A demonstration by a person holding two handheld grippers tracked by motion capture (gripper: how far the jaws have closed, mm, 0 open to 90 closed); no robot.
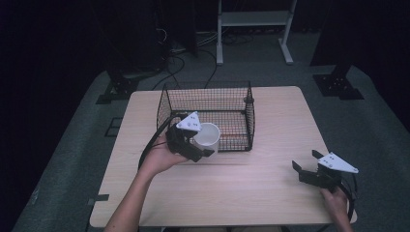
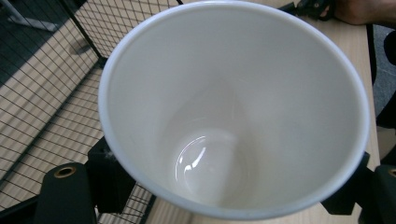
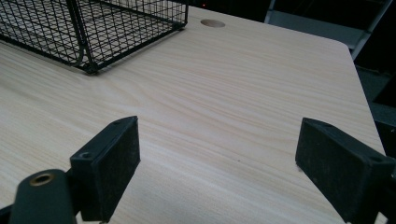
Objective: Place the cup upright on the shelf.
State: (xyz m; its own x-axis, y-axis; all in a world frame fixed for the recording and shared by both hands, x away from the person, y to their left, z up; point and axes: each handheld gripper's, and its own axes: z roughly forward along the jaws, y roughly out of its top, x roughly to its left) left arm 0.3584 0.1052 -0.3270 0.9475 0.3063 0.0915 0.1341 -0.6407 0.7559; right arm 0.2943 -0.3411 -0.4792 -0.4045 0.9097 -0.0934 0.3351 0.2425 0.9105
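White cup (image 1: 208,136), smooth and glossy inside, empty, held by the left hand-held gripper (image 1: 193,145) at the near-left corner of the black wire basket (image 1: 232,92), about at its front wall; whether inside or just outside, cannot tell. In the left gripper view the 2 jaws bear on opposite sides of the cup wall just under the rim. Judgement: light, stiff, thin-walled, slippery where glazed; probably chips if knocked on the wire. Best taken across the wall below the rim, as now, with modest squeeze. Basket sits toward the far edge of the wooden counter (image 1: 270,193), centre. Right hand-held gripper (image 1: 305,167) rests low near the near-right corner of the counter, jaws wide apart, holding nothing.
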